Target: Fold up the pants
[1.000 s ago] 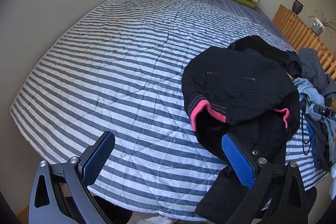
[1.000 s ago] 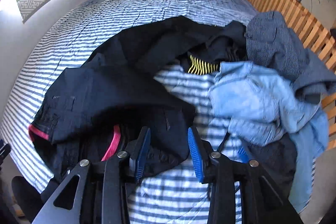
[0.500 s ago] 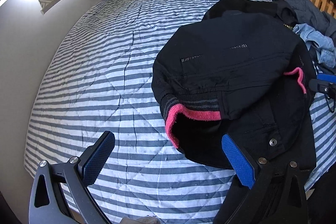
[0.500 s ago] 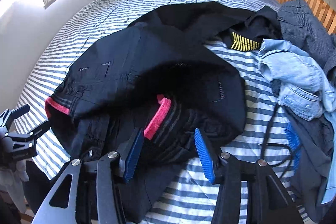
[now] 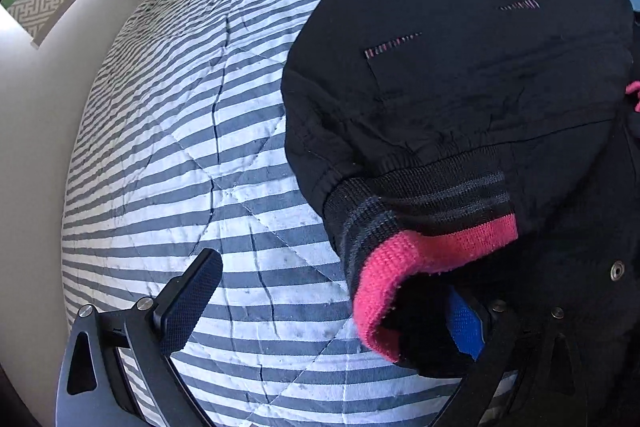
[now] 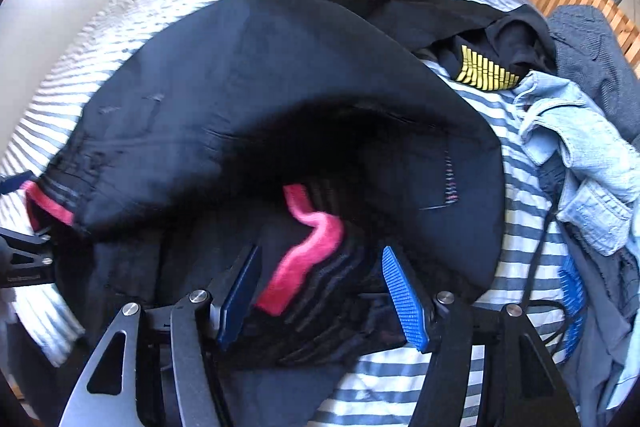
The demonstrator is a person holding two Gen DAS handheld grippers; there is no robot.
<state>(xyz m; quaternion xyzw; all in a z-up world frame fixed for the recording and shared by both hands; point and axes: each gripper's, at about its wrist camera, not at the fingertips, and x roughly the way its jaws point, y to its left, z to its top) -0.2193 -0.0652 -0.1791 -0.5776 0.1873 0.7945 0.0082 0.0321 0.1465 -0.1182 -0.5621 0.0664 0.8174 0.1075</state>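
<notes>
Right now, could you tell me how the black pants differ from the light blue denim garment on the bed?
The black pants are dark with a pink-edged knitted band; the denim garment is pale blue. The pants lie spread mid-bed; the denim is bunched by the right edge. Both lie unfolded on the striped bedcover.

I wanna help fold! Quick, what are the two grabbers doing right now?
Left gripper: open, pink waistband of the black pants between its fingers.
Right gripper: open, jaws just widening around that waistband.
</notes>
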